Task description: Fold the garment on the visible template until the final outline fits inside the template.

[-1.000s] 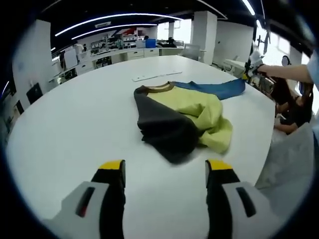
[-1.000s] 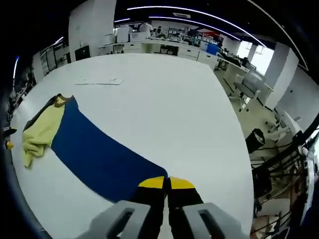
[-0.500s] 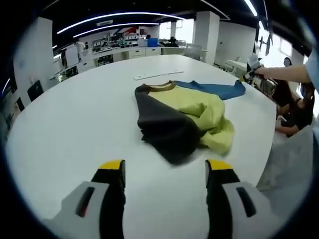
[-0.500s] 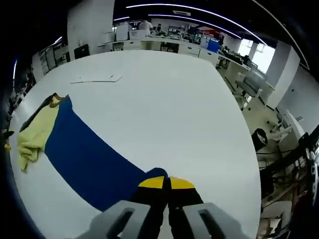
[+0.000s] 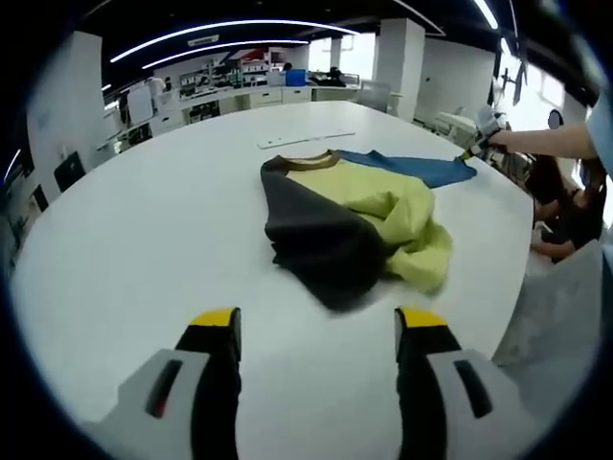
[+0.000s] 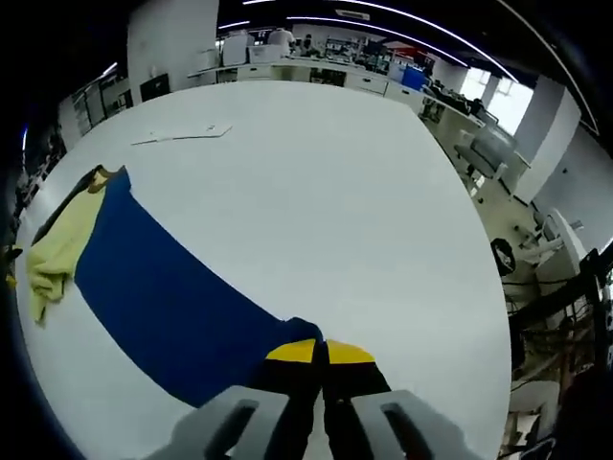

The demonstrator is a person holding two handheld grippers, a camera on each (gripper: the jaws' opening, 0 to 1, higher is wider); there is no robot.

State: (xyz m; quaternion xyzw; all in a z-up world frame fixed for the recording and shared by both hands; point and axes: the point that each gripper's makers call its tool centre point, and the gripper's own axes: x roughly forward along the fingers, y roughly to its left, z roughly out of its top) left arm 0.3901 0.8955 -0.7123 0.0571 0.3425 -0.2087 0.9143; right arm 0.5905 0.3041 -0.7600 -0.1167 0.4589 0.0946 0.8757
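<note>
The garment lies bunched at the centre of the white counter. Its blue sleeve runs from upper left down to the right gripper, which pinches its end. The left gripper, jaws spread and empty, hovers near the dark side.

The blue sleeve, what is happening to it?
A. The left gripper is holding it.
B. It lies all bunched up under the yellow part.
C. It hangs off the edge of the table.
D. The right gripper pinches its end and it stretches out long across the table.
D: in the right gripper view the right gripper has its jaws shut on the end of the blue sleeve, which runs out flat over the white table.
</note>
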